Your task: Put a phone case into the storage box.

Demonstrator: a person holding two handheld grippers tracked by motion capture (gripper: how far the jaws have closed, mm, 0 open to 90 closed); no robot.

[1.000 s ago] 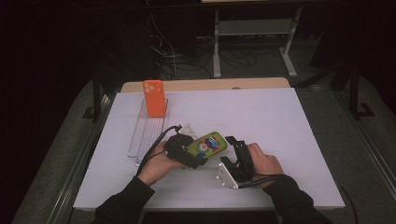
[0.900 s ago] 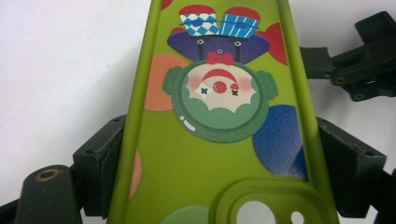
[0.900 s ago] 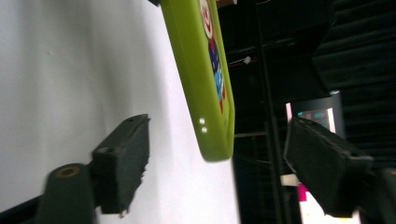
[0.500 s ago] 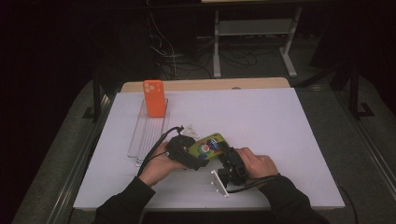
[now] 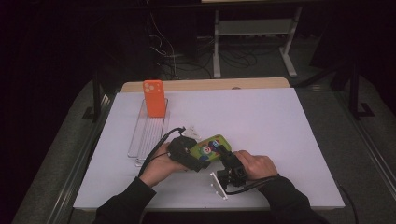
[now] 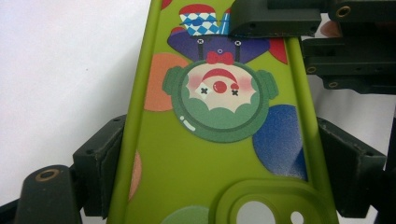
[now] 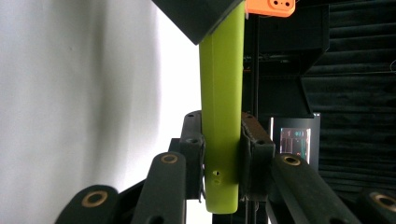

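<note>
Gripping green phone case (image 6: pixel 219 154) across width: left gripper (image 6: pixel 219 177); right gripper (image 7: pixel 222 154) just closed, pinching its edge.

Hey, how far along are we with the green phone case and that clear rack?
Done: the orange phone case already stands in the clear rack. In hand: the green clown phone case is clamped across its sides by the left hand-held gripper, and the right hand-held gripper has just been closing on its end. Left: probably slotting it into the rack.

Green clown-print phone case (image 5: pixel 210 147), held above table
</note>
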